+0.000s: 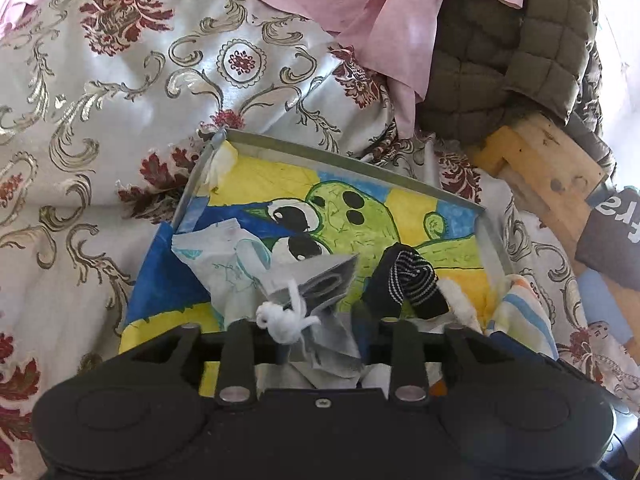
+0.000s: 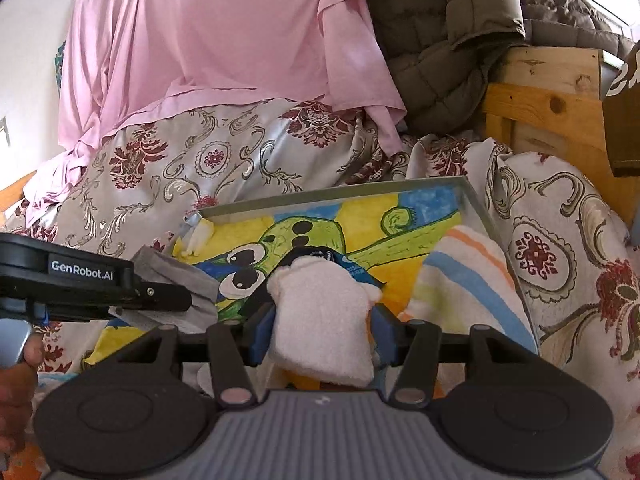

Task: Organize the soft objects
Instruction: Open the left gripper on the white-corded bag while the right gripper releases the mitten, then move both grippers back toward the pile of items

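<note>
Right tool (image 2: 322, 330) is clamping pale pink cloth (image 2: 320, 312), long axis pointing ahead over tray (image 2: 474, 200) on bed | left tool (image 1: 316, 344) is pinching grey fabric (image 1: 316, 280) at tray's near-left | striped towel (image 2: 464, 280) is lying nearer right tool

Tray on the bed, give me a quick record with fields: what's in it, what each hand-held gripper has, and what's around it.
surface: floral bedspread
tray: metal tray, lined with a green cartoon drawing
in tray: black striped sock, striped towel
left hand-held gripper: closed on a grey cloth pouch with white string
right hand-held gripper: closed on a white fluffy cloth
behind: pink sheet, olive quilted jacket
</note>
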`<action>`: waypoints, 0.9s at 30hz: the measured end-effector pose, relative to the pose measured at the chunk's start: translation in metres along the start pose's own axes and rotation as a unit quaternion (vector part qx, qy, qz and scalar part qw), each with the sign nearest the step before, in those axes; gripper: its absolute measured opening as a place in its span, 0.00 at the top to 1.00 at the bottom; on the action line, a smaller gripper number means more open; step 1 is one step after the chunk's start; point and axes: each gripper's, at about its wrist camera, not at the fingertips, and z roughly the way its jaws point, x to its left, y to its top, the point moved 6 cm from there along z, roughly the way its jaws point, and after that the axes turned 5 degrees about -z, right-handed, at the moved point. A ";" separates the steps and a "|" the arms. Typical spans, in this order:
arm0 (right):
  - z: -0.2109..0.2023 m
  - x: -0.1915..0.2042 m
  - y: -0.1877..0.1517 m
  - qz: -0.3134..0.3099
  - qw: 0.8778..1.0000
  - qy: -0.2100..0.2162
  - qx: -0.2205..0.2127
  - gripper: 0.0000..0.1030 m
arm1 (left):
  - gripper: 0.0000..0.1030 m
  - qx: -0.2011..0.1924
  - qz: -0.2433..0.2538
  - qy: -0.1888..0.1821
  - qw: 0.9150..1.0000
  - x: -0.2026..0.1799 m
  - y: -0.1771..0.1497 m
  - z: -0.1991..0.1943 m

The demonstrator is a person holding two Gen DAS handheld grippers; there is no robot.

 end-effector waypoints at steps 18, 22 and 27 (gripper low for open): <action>-0.056 -0.010 0.029 0.036 0.998 -0.011 -0.053 0.13 | 0.11 -0.098 -0.005 0.037 0.994 -0.002 0.007 -0.062; -0.088 -0.013 0.038 0.047 0.996 -0.013 -0.079 0.07 | 0.06 -0.132 0.010 0.039 0.990 -0.010 0.003 -0.095; -0.129 -0.009 0.045 0.054 0.992 -0.009 -0.111 0.03 | 0.02 -0.160 0.026 0.033 0.986 -0.020 -0.008 -0.141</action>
